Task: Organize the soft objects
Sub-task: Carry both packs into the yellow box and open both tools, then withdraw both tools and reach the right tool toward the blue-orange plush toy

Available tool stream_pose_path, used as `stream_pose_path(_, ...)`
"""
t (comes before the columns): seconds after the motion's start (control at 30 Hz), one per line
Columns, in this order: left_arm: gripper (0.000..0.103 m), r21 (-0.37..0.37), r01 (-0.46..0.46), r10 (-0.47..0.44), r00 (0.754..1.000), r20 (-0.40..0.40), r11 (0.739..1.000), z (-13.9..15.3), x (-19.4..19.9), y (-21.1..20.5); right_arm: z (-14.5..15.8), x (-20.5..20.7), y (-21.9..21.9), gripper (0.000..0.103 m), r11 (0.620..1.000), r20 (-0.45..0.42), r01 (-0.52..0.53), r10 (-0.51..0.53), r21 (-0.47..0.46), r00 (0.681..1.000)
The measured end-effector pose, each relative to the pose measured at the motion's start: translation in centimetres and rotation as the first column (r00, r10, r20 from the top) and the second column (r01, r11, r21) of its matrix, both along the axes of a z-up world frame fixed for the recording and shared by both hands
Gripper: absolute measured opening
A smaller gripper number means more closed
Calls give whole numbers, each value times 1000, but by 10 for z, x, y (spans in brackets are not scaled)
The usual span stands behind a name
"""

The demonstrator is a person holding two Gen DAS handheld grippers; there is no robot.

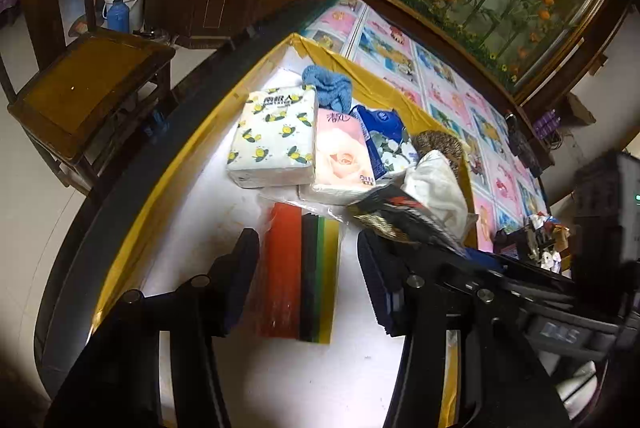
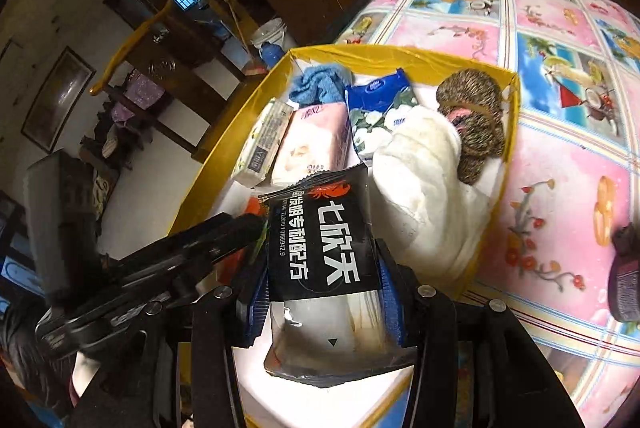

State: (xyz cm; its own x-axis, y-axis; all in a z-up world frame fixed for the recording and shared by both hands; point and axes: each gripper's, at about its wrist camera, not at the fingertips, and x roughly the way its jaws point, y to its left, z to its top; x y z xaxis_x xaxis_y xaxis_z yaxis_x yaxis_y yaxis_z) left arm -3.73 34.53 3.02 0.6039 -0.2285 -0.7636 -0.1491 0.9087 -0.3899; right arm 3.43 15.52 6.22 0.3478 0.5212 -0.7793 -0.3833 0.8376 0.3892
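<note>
The right tool (image 2: 322, 292) is squeezed shut on a black packet (image 2: 320, 248) with white writing, held between its blue pads above the near end of the yellow-edged tray (image 2: 514, 116). Ahead of that tool lie a white cloth (image 2: 424, 180), a pink tissue pack (image 2: 312, 148) and a blue tissue pack (image 2: 378, 108). The left tool (image 1: 308, 284) is wide open and holds nothing. Between its fingers, down on the tray, lies a pack of colored sheets (image 1: 298, 272). Past it sits a lemon-print tissue pack (image 1: 274, 140).

Tissue packs (image 1: 276, 136) side by side in tray (image 1: 192, 144), towel (image 1: 328, 90) behind, sponges (image 1: 298, 272) in front
</note>
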Motion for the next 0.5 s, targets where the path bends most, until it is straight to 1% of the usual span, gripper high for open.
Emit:
stream_pose_path(0.07,50,0,-8,8,999,35,1000,9,-10,2,-1,-1,2,49,1000,13,7,-7,-21,1000)
stream_pose_path(0.13,56,4,-18,18,997,70,1000,16,-21,3,-3,-2,7,55,1000,24,6,-5,-29,1000)
stream_pose_path(0.17,59,8,-22,21,996,85,1000,18,-25,2,-1,-4,6,61,999,37,11,-10,-31,999)
stream_pose_path(0.2,61,13,-25,23,995,98,1000,20,-30,1,0,-7,4,66,999,54,16,-14,-32,998)
stream_pose_path(0.23,61,14,-26,24,994,108,1000,21,-34,0,3,-11,1,68,999,72,19,-16,-31,997)
stream_pose_path(0.27,61,10,-25,24,993,111,1000,22,-36,-2,7,-17,-2,69,999,89,21,-18,-31,996)
stream_pose_path(0.4,61,-9,-22,23,993,119,1000,21,-53,-12,21,-47,-24,70,999,147,24,-19,-33,989)
stream_pose_path(0.5,61,-116,-6,21,991,134,993,20,-72,-22,30,-78,-47,72,999,219,29,-19,-44,976)
